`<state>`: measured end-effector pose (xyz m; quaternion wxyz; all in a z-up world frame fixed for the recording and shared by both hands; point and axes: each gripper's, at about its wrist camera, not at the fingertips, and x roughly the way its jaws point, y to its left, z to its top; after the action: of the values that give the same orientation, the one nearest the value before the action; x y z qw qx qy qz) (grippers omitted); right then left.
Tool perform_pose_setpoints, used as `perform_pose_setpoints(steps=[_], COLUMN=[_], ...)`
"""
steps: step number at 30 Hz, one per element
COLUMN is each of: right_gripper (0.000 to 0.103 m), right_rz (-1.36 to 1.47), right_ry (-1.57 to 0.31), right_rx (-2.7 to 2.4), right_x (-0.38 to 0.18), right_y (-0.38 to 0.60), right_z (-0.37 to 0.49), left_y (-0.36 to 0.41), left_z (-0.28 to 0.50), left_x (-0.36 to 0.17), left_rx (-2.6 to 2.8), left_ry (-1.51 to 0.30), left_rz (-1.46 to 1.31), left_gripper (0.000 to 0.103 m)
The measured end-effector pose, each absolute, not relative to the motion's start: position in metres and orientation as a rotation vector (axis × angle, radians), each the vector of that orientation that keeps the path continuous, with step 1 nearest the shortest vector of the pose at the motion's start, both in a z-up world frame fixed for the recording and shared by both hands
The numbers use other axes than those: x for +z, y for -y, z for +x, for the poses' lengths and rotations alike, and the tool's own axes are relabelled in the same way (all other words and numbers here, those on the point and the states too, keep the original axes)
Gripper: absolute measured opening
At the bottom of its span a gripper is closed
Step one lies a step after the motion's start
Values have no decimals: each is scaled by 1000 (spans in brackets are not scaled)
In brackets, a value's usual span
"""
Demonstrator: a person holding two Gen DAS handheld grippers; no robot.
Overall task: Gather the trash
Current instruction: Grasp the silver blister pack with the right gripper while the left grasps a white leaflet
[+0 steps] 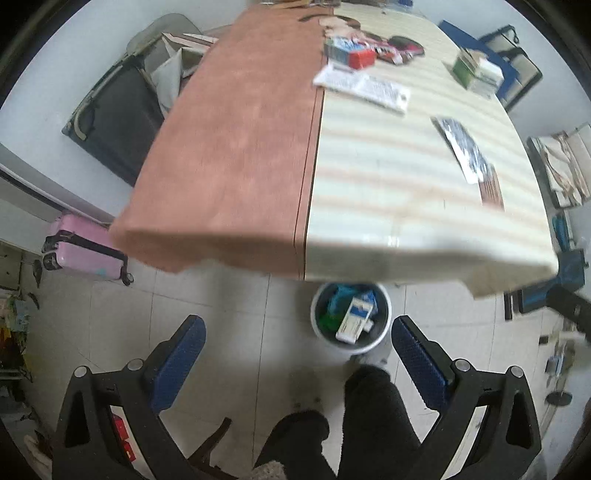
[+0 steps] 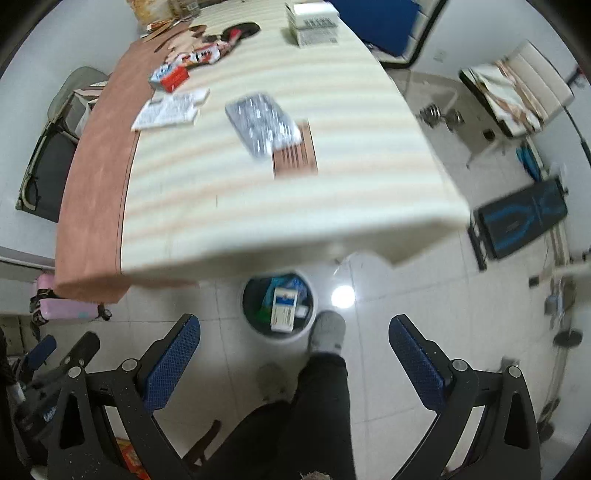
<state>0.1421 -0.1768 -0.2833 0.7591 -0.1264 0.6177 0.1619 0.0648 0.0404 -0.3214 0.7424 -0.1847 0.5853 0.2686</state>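
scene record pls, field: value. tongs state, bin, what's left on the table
left tongs: open, empty, above floor
right tongs: open, empty, above floor
bin: white, on floor at table's near edge, holds several boxes
blue-white box: on top in bin
table: striped cover
on table: foil blister packs, leaflet, red-white box, stacked boxes at far end

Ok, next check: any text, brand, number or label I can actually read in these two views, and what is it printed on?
None can be read; both views are blurred.
White leaflet: print lines, illegible.
Red and blue box: lettering smeared.
White box at the far end: dark label marks, too small.
Blue and white carton in the bin: print blurred.
Foil blister pack: no text discernible.
Both grippers, left and right, are open and empty.
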Motion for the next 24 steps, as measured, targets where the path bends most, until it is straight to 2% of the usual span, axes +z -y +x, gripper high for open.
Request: perform_pose_setpoints(steps=[5,11,17,19,24], right_gripper=[103,103,80,66,66], right_rz=[-386,-498,-628,-642,-599], right_ry=[-1356,-1451,-1479,-1448,-1416], right_rx=[389,445,500,517,502], right_x=[-296,-360,-388,-384,-371], right_y=[118,51,18,16,31], right_z=[222,307,330,331,362], left_y=[-67,-100,-116,-121,-144], left_z=[113,157,194,204,236], left_x=[-326,-346,-363,-366,-374], left_rx=[682,830,926,932,912], left_ry=[-1300,-1370,-1412,-1410,-1364], left_rz=[-451,-581,-683,-722,-929], left_gripper=[103,103,103,103,103])
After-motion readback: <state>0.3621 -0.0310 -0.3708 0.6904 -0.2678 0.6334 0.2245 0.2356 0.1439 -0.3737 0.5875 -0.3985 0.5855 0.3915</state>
